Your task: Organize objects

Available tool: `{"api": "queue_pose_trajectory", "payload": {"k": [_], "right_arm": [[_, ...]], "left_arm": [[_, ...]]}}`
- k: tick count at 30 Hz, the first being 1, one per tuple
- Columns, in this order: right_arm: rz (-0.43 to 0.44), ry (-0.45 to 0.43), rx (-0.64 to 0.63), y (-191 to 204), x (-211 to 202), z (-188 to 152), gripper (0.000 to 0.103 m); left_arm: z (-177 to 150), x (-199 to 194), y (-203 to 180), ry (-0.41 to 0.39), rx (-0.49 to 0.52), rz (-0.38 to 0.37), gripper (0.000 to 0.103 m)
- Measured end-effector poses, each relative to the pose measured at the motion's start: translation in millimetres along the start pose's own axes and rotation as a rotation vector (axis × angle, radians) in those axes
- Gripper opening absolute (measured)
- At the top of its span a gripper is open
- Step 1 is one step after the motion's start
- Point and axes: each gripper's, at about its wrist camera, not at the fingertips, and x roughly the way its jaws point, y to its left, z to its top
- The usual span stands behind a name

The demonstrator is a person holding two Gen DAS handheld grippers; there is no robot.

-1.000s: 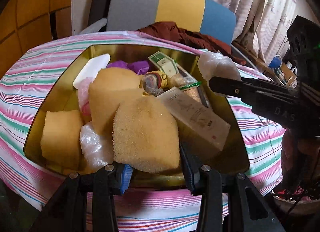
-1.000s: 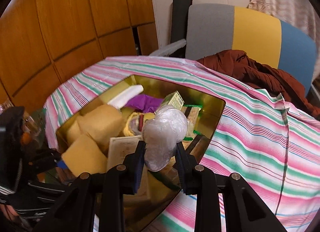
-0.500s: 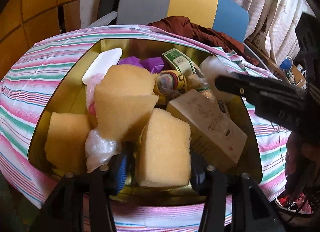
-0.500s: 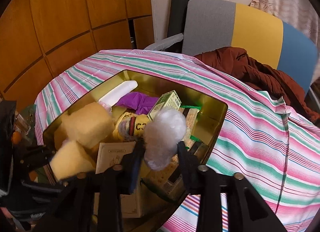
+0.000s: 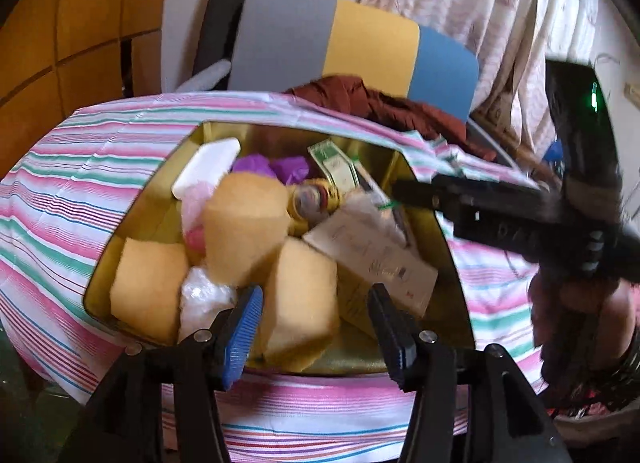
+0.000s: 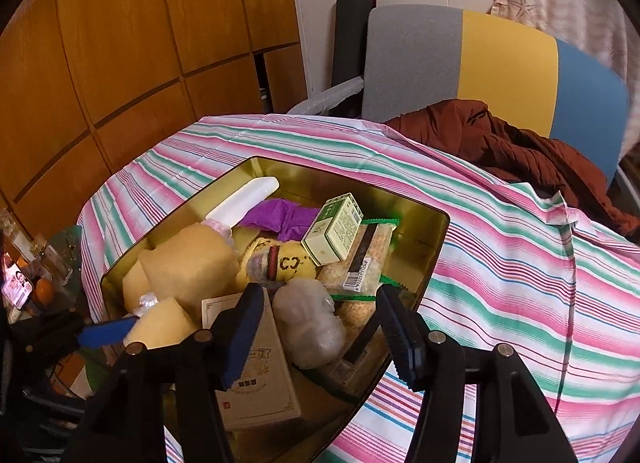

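Observation:
A gold tin (image 5: 160,203) on the striped cloth holds several items. My left gripper (image 5: 316,303) hangs over its near edge with the jaws opening. A yellow sponge (image 5: 300,299) lies in the tin between them, clear of both pads. Two more sponges (image 5: 244,231) sit beside it. My right gripper (image 6: 320,303) is over the tin's right side, jaws also opening. A white plastic-wrapped bundle (image 6: 308,327) lies loose between them on a beige carton (image 6: 252,375). A green box (image 6: 334,229) and a snack packet (image 6: 368,255) lie behind. The right gripper (image 5: 480,203) also shows in the left wrist view.
The striped tablecloth (image 6: 500,263) surrounds the tin (image 6: 408,231). Behind the table stands a chair (image 6: 480,63) with a grey, yellow and blue back and a brown garment (image 6: 500,143) on it. Wood panels (image 6: 120,43) line the left, and small items (image 6: 36,287) crowd there.
Both grippers opened. The left let go of the yellow sponge, which settled into the tin, and drew back upward. The right let go of the plastic bundle, which dropped onto the carton.

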Motion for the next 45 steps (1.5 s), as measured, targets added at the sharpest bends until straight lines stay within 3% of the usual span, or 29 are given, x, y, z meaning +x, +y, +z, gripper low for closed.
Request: {"api": "queue_pose_trajectory", "payload": {"k": [5,13,16,20,32,40,45], "right_arm": [[-0.001,-0.005,0.003,0,-2,0,0.06],[-0.014,-0.012,0.028,0,-9,-1,0.072],[-0.023,-0.014,0.051,-1,-14,-1,0.08],[-0.027,-0.018,0.091,1,-19,1,0.102],[-0.159,-0.043,0.147,17,-29,2,0.103],[-0.191,-0.023,0.153,24,-27,0,0.103],[-0.195,0.022,0.16,22,-22,-1,0.103]], "left_arm": [[10,-7,8,-0.036,-0.045,0.005,0.055],[20,-14,14,-0.052,-0.111,0.029,0.055],[27,-15,14,-0.043,-0.114,0.091,0.055],[36,-22,11,-0.058,-0.087,0.239,0.055],[42,-38,11,-0.066,-0.074,0.363,0.055],[42,-36,24,-0.025,-0.159,0.378,0.055],[41,-39,23,-0.037,-0.156,0.412,0.055]]}}
